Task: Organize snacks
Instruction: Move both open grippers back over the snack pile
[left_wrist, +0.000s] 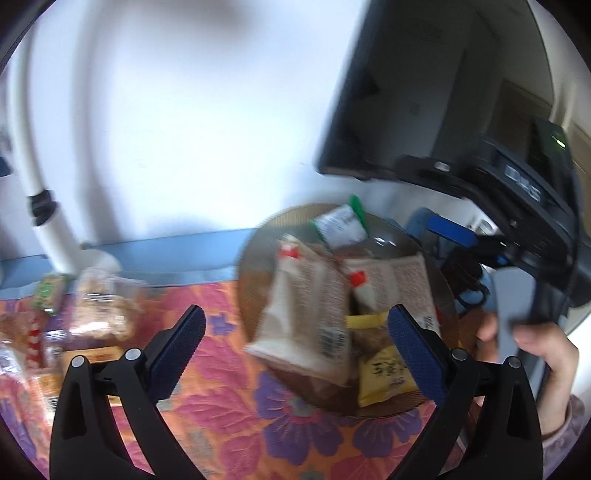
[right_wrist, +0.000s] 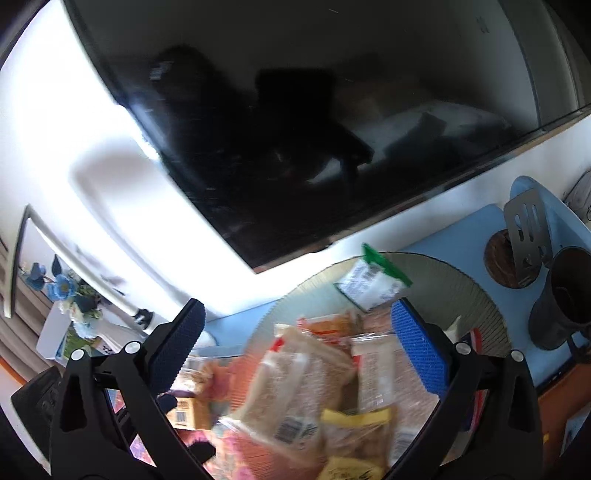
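Both the left gripper (left_wrist: 295, 332) and right gripper (right_wrist: 297, 332) hang wide open and empty over the plate (left_wrist: 255, 254), where heaped snack packets (left_wrist: 310, 314) could slide off if nudged.

The tablecloth (left_wrist: 236, 413) is orange-pink with purple flowers — a pale blue strip edges it on the wall side. The round plate (left_wrist: 258, 236) on the cloth is translucent brown with fine ribbing. On the plate lie beige packets (left_wrist: 306, 314) with red corner marks, a yellow packet (left_wrist: 384, 373) and a white, green-edged packet (left_wrist: 341, 223). Beyond the plate — blue flowers (right_wrist: 61, 288).
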